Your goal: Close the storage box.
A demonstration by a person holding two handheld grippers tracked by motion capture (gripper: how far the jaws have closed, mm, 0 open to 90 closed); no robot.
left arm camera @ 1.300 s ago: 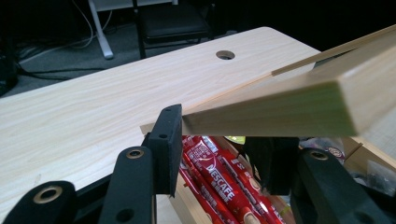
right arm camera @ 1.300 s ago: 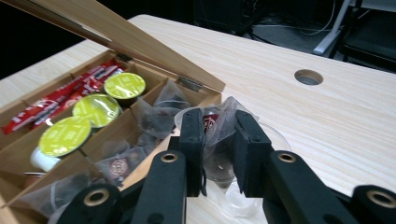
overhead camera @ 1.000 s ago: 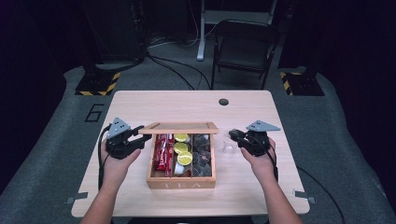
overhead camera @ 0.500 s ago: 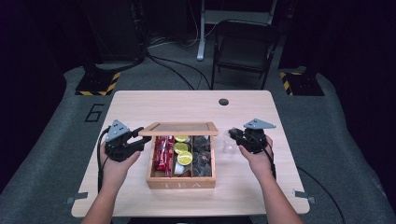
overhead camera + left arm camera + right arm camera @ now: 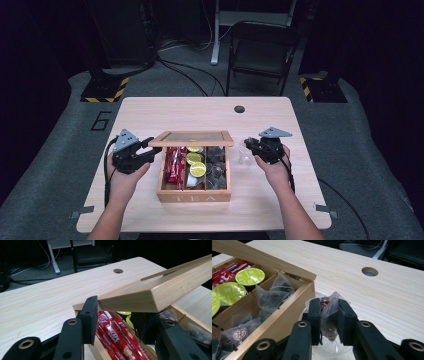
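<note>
Left gripper (image 5: 117, 317) pinching the corner of the box lid (image 5: 160, 290), holding it tilted up over the wooden box (image 5: 194, 187) near the front edge of the table (image 5: 150, 112). Right gripper (image 5: 329, 315) pressed on a tea bag (image 5: 328, 306), just above a clear glass (image 5: 329, 347) beside the box's right wall.

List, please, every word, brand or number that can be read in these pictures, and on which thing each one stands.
"NESCAFE": on the red sachets in the box's left compartment.
"TEA": on the front wall of the wooden box.
"6": on the grey floor to the left of the table.
Tags on the tea bags, also on the held tea bag: too small to read.
Green capsule lids: print blurred.
</note>
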